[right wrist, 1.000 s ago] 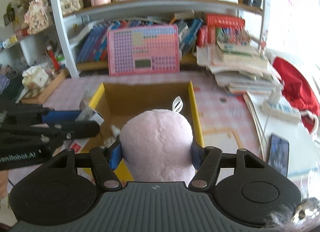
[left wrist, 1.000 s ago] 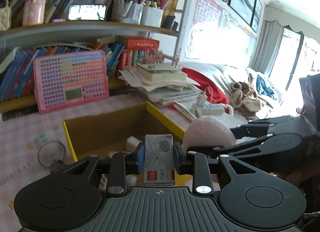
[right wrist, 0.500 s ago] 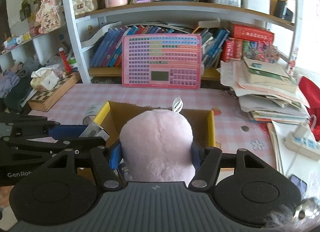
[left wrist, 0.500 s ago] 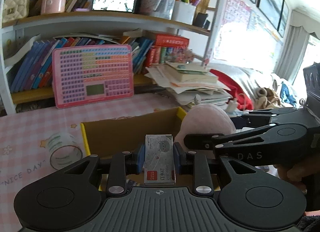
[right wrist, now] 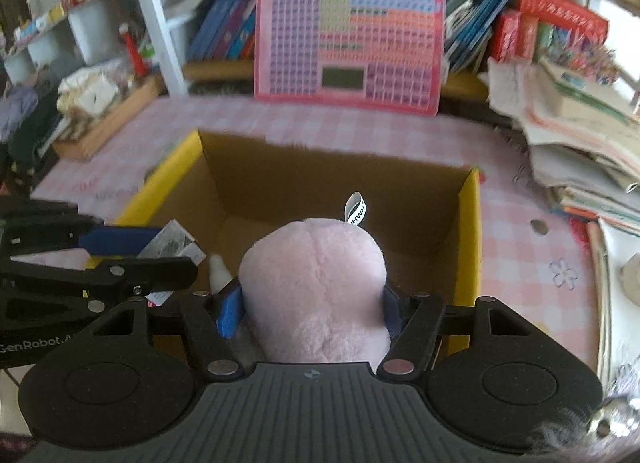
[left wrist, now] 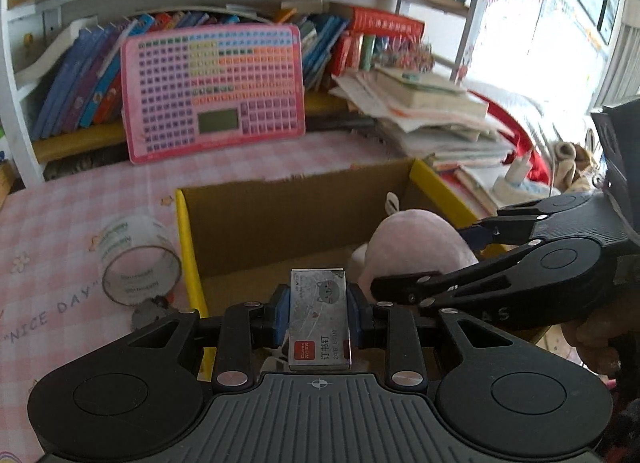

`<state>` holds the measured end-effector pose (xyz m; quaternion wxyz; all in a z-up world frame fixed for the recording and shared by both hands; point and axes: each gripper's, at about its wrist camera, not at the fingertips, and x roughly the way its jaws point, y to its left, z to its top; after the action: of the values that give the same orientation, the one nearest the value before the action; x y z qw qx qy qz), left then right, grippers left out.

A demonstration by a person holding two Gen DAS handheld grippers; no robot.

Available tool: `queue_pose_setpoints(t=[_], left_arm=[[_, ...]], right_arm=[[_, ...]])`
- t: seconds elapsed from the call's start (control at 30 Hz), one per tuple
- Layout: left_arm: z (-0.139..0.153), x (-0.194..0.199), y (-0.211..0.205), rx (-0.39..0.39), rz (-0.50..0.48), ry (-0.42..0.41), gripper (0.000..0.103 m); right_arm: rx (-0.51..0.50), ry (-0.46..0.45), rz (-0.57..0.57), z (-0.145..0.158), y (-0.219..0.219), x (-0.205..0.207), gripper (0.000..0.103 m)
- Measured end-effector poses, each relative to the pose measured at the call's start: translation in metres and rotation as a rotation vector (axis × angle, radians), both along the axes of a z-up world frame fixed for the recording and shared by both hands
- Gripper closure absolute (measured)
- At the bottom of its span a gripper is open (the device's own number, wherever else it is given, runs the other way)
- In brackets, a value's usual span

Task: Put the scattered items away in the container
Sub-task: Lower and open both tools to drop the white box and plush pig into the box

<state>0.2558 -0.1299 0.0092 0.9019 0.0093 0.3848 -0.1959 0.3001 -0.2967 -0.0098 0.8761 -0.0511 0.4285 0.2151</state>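
The left gripper (left wrist: 319,317) has its jaws clamped on a small grey staple box (left wrist: 319,321) with a red label, the blue pads pressing its two long sides. The box hangs above the near-left part of the open cardboard box (left wrist: 280,215), whose rim edges are yellow. The right gripper (right wrist: 314,305) has its jaws clenched around a pink plush toy (right wrist: 314,287); the blue pads sink into its fur on both sides, and a white tag sticks up from its top. The plush is held over the middle of the cardboard box, just beside the staple box, with the two grippers close together above the opening. A small white object lies inside the box near its left wall. On the pink checked worktop (left wrist: 80,303), a roll of clear tape (left wrist: 138,263) stands on its side just left of the box's yellow wall. A pink keyboard-like board (left wrist: 212,91) leans against the bookshelf (left wrist: 80,79) behind, and a pile of books and papers (left wrist: 432,115) sits to the right.
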Motion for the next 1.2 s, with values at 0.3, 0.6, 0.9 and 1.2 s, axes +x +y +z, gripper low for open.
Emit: queue_pose_setpoints(t=[0.3,0.6,0.9,1.2], left_arm=[[-0.012,0.001,0.000,0.016,0.031,0.036,0.075],[-0.007,-0.007,0.003,0.042,0.078,-0.001,0.056],[0.005,-0.022,0.008,0.031,0.116,-0.062,0.032],[0.016,-0.044,0.008,0.039,0.141,-0.136,0.020]], right_arm=[[-0.046,0.003,0.051,-0.013,0.007,-0.001,0.038],[-0.041,0.040,0.060,-0.018,0.009,-0.003,0.034],[-0.013,0.002,0.016,-0.008,0.006,-0.013,0.028],[-0.002,-0.080,-0.020,0.006,0.004,-0.030,0.022]])
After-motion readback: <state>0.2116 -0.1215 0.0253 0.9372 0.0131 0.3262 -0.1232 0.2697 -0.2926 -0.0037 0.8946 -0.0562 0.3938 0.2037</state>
